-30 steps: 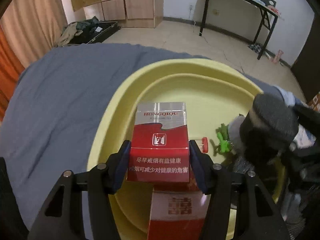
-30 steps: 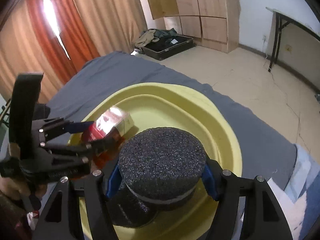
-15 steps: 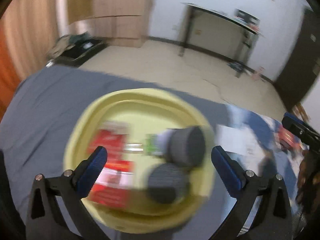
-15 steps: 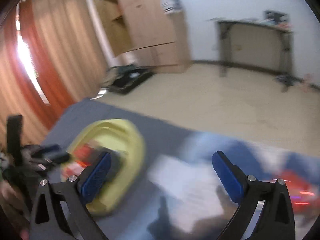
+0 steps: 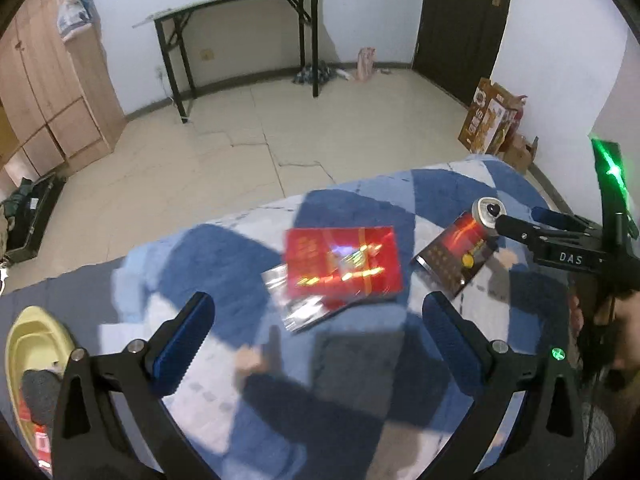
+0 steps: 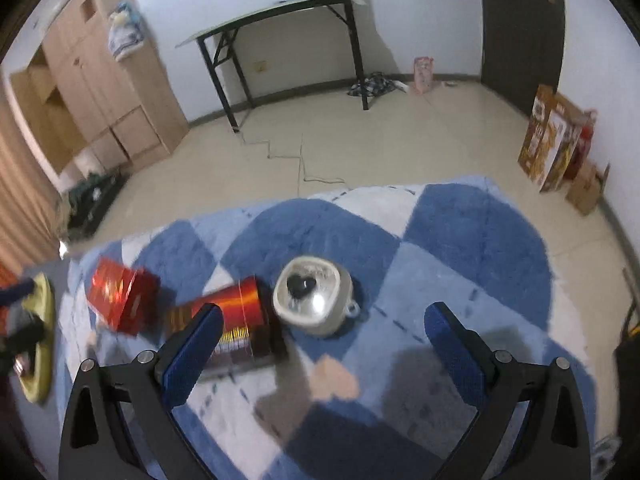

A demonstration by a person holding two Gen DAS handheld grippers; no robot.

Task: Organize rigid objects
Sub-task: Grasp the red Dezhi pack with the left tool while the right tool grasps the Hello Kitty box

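At the lower left edge of the left wrist view, the yellow tray is cut off by the frame, and the dark and red things inside it are partly hidden behind the gripper's arm. The print on the red box is smeared by blur and glare and cannot be read. In the right wrist view the tray at the left edge is blurred and cropped; the red tin lies partly behind a blue finger. The small items on the far table are too small to tell.
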